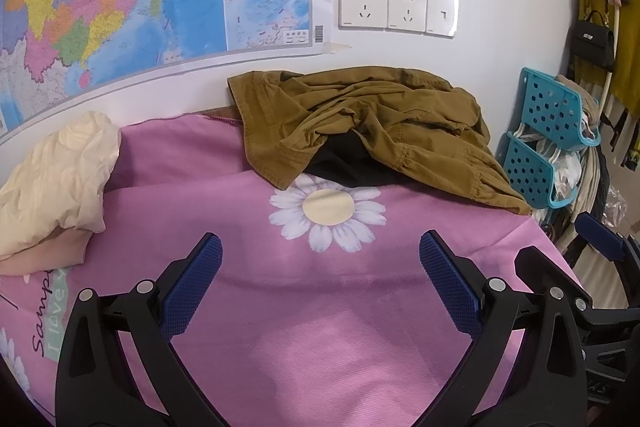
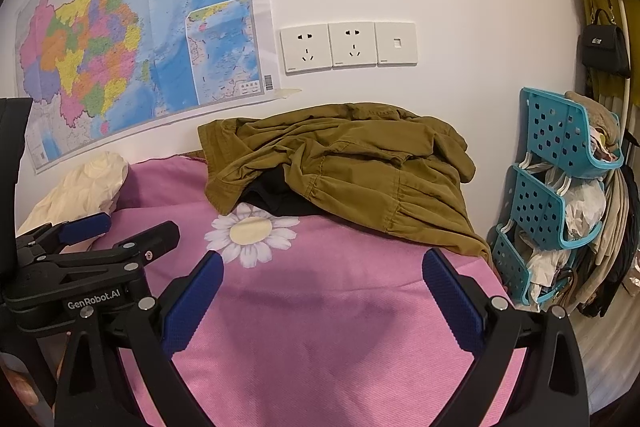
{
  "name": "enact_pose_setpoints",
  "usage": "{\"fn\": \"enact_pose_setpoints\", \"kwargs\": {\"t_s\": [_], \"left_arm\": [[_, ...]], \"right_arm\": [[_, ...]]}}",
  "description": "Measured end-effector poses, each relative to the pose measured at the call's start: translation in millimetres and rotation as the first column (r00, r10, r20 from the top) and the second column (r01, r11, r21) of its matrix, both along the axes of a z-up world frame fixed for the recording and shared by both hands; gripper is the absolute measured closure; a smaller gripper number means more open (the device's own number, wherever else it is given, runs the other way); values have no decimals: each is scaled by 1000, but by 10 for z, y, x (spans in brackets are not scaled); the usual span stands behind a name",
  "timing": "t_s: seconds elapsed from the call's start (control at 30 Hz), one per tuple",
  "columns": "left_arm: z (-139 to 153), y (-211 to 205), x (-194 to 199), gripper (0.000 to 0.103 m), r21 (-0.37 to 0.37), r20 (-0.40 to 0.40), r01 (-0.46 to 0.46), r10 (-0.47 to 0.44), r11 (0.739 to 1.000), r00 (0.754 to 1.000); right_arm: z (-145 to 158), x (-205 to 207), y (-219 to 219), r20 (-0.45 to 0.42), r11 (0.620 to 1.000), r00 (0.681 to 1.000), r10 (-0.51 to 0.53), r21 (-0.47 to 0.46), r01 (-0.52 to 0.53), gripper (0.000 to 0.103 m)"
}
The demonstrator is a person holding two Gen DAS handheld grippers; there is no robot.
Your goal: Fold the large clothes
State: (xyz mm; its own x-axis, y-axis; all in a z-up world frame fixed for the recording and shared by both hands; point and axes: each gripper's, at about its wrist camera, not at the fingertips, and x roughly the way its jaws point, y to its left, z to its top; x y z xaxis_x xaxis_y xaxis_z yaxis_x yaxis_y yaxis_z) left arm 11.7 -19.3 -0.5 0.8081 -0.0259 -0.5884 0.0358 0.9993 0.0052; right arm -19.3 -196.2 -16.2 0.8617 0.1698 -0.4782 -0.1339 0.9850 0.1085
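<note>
Above pink bedsheet [image 1: 320, 347]; left gripper [image 1: 320, 259] jaws wide apart, empty; right gripper [image 2: 323, 273] likewise; olive jacket [image 1: 372, 123] untouched

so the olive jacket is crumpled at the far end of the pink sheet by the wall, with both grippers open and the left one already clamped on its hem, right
Not quite: the left gripper holds nothing. In the left wrist view its jaws stand wide open over the pink sheet, short of the olive jacket. The right gripper is open too.
</note>
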Motion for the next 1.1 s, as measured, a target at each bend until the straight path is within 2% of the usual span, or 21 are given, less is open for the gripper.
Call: {"fn": "enact_pose_setpoints", "kwargs": {"t_s": [1.1], "left_arm": [[-19, -28, -10, 5, -3, -1, 1, -1, 1000, 1000]], "right_arm": [[-24, -3, -8, 0, 1000, 1000, 2, 3, -2, 6]]}}
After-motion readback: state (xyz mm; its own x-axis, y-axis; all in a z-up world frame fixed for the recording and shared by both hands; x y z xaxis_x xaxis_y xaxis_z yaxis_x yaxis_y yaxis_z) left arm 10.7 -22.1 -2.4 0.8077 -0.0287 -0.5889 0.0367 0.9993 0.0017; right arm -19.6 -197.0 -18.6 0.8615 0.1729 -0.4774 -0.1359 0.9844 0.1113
